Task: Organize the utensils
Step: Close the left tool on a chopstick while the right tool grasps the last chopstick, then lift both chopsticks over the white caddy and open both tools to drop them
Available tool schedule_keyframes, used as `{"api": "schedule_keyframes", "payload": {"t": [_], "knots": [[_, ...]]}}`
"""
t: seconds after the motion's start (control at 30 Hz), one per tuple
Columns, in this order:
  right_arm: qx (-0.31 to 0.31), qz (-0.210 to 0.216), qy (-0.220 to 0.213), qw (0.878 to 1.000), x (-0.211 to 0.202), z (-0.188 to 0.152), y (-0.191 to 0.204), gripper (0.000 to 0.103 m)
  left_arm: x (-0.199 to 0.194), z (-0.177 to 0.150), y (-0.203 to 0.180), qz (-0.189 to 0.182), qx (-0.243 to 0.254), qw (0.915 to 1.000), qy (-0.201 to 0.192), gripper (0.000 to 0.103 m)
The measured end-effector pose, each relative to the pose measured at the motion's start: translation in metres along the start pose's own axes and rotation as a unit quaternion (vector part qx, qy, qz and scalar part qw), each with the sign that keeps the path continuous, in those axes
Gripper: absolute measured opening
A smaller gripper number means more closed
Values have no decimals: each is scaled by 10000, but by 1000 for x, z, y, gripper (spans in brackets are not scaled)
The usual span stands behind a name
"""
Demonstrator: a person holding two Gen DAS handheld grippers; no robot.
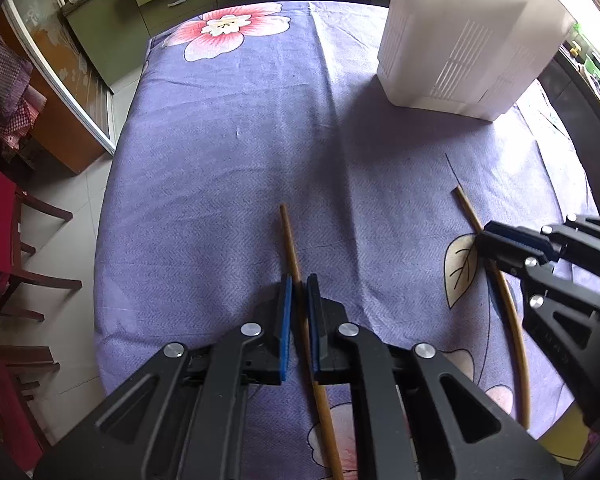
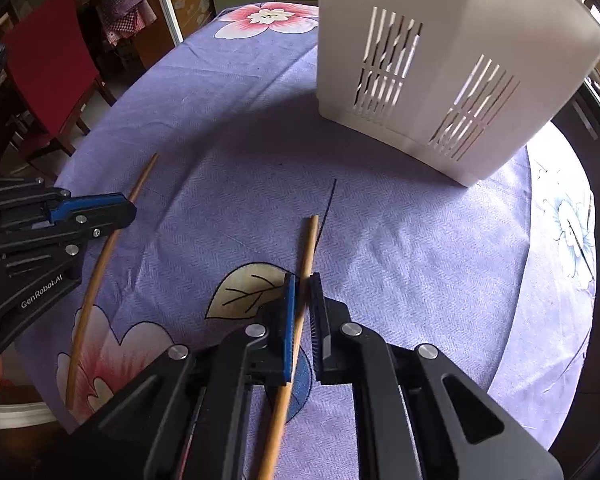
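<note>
Left gripper (image 1: pixel 298 280) is closed on 1 chopstick (image 1: pixel 290 240); right gripper (image 2: pixel 302 280) is closed on the other chopstick (image 2: pixel 308 248). Both sticks point away toward the white holder (image 2: pixel 440 80), nearer the right gripper, on the counter (image 1: pixel 228 160).

1. The left gripper (image 1: pixel 299 292) is matte black plastic with angular linkage arms, triangular cut-outs and round silver screws.
2. Its fingers carry blue pads (image 1: pixel 286 320).
3. The right gripper (image 2: pixel 302 288) is built alike; one pad (image 2: pixel 317 328) looks black and ribbed.
4. White "GenRobot.AI" lettering (image 2: pixel 41 292) marks the left gripper's side.
</note>
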State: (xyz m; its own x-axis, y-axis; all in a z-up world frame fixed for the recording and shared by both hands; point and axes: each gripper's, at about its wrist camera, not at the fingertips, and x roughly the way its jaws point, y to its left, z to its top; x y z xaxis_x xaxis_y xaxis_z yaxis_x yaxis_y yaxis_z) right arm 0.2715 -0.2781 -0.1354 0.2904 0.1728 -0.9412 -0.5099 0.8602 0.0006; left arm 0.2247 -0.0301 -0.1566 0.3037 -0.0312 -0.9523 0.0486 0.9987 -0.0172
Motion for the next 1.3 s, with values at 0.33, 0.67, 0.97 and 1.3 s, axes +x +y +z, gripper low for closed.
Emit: {"api": "schedule_keyframes", "payload": {"t": [0.33, 0.67, 0.97, 1.3], "knots": [[27, 125, -54, 9999, -1, -4, -3, 6, 7, 18, 3, 183, -139, 9997, 49, 20], [219, 388, -579, 9973, -56, -20, -24, 6, 1, 20, 0, 181, -19, 9998, 0, 5], [410, 475, -1657, 9842, -164, -41, -51, 6, -79, 10, -8, 13, 209, 9960, -868, 5], [340, 468, -2174, 9744, -216, -65, -48, 6, -151, -10, -20, -81, 470, 9855, -1625, 4]]}}
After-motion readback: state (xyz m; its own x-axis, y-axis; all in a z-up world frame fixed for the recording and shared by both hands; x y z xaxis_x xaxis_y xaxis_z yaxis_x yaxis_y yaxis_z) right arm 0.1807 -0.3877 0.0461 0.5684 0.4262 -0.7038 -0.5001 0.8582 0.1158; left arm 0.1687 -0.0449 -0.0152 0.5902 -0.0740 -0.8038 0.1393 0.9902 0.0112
